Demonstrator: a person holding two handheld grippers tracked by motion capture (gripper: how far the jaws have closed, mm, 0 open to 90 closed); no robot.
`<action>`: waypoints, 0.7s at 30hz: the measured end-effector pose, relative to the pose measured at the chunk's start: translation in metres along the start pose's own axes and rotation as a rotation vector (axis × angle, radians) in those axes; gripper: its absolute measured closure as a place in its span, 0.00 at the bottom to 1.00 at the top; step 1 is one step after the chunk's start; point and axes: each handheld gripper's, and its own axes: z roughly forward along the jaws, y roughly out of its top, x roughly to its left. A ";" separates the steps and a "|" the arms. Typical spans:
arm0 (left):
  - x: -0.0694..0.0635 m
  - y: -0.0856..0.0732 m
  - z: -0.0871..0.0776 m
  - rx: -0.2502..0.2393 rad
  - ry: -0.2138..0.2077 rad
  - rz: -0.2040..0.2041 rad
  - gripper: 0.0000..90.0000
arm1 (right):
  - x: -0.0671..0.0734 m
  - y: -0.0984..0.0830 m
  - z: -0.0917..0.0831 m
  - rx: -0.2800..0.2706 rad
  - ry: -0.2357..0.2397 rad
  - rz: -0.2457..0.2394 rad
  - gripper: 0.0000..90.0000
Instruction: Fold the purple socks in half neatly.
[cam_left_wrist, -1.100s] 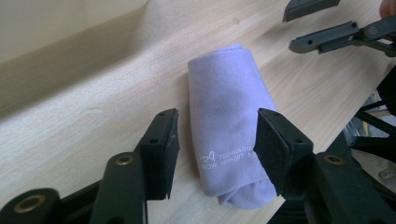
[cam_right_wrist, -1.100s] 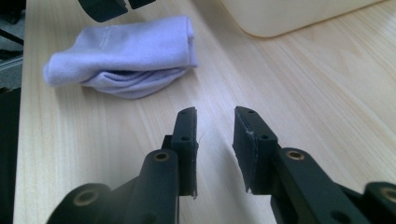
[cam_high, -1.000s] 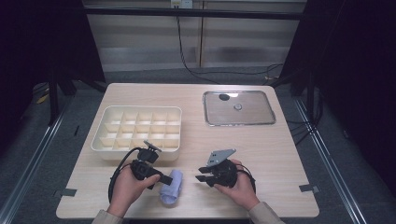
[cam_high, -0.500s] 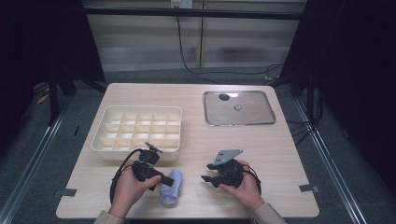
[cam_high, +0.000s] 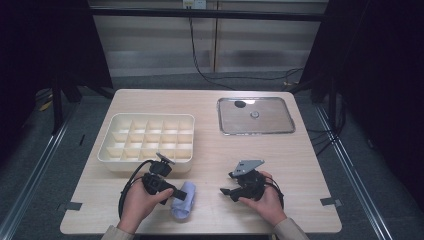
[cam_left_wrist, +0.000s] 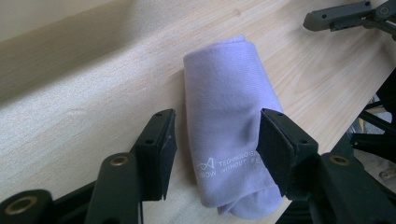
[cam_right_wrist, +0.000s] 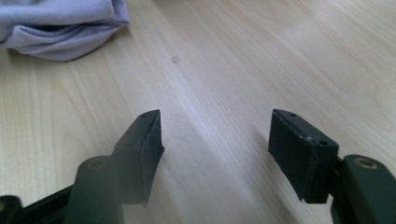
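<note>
Cloth (cam_left_wrist: 229, 126) sits rolled at lower centre between our left gripper's (cam_left_wrist: 217, 140) half-open jaws, the right pad touching, steadying it. Our right gripper (cam_right_wrist: 215, 154), lower right, has just been opening, empty, releasing the roll.

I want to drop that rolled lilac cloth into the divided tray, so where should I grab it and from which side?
Grip the rolled cloth across its middle, from above, one jaw on each long side. It lies flat as a soft roll on the table, so squeezing across it keeps the folds together. The left tool already straddles it that way; whether its pads press yet is unclear.

Soft matt lilac cloth (cam_left_wrist: 229, 126) on a smooth pale wood-grain table (cam_high: 210, 150); glossy metal tray (cam_high: 256, 116).
</note>
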 end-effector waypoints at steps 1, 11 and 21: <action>0.000 0.000 0.000 -0.001 0.001 0.001 0.52 | -0.001 -0.001 -0.001 0.005 -0.003 0.000 0.36; -0.001 0.000 0.003 0.010 -0.008 0.010 0.52 | -0.006 -0.008 -0.001 0.002 -0.026 0.012 0.31; -0.002 0.000 0.007 -0.008 -0.010 -0.007 0.52 | -0.008 -0.012 0.000 -0.022 -0.025 0.025 0.27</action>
